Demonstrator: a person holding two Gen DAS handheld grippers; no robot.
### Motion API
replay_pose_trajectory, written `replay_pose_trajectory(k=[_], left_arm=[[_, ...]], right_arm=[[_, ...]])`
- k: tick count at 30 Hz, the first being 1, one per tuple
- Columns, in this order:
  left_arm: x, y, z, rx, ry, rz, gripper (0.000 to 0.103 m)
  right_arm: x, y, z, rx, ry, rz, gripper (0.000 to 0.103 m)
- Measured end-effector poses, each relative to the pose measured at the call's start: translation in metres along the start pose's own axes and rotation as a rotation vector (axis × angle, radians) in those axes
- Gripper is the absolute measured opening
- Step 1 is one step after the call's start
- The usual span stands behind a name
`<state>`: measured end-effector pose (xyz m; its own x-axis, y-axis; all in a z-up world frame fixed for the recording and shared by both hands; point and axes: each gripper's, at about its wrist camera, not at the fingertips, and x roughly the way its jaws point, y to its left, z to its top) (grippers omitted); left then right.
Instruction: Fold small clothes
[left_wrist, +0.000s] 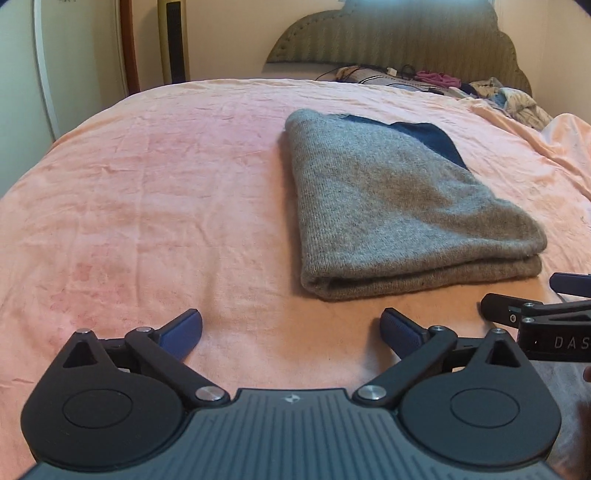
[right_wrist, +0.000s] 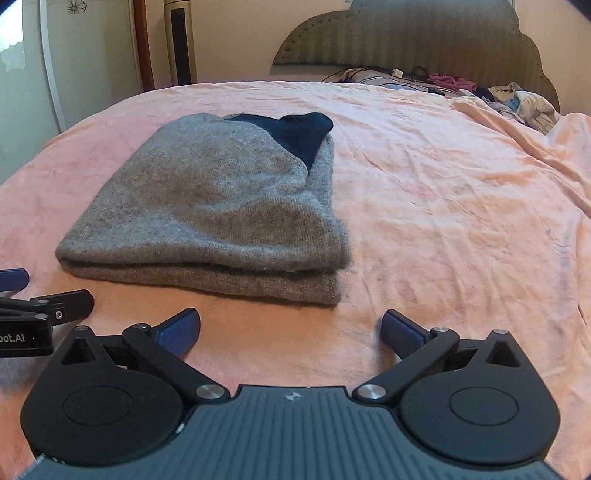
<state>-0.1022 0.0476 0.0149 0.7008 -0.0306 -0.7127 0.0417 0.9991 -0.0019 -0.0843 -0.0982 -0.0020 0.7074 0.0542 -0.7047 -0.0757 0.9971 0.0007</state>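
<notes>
While the folded sweater (left_wrist: 399, 206) lies flat, both tools (left_wrist: 291, 332) (right_wrist: 291, 332) hover agape.

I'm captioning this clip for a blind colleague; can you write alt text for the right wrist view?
A folded grey knit garment with a dark blue patch lies on a pink bedspread, ahead and left of the open, empty right gripper. The left gripper shows at the left edge; loose clothes lie by the headboard.

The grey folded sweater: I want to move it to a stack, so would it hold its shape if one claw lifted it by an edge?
Probably not. The grey sweater is soft knit lying in loose layers, so the fold would likely open and droop. Its fuzzy surface should grip rather than slip on the pink bedspread, so pushing may bunch it.
</notes>
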Motion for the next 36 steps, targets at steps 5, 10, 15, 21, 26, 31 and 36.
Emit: replay_pose_trajectory(k=[5,10,15,21,26,31,36], left_arm=[[0.002,-0.005,-0.001,-0.004,-0.004,0.025,0.103],[0.004,-0.006,0.002,-0.008,0.008,0.031,0.103],[0.004,-0.006,0.004,-0.008,0.018,0.026,0.103],[0.006,-0.006,0.01,0.0,0.069,0.017,0.103],[0.006,-0.006,0.011,-0.001,0.073,0.017,0.103],[0.005,-0.005,0.011,-0.002,0.076,0.015,0.103],[0.007,-0.005,0.012,0.0,0.082,0.015,0.103]], right_arm=[[0.001,0.001,-0.005,0.005,-0.045,-0.011,0.103],[0.001,0.001,-0.002,0.021,-0.025,-0.013,0.103],[0.002,0.004,0.0,0.031,-0.006,-0.03,0.103],[0.004,0.004,0.002,0.03,0.013,-0.03,0.103],[0.005,0.003,0.003,0.028,0.019,-0.029,0.103],[0.005,0.002,0.004,0.023,0.022,-0.027,0.103],[0.005,0.003,0.004,0.022,0.024,-0.027,0.103]])
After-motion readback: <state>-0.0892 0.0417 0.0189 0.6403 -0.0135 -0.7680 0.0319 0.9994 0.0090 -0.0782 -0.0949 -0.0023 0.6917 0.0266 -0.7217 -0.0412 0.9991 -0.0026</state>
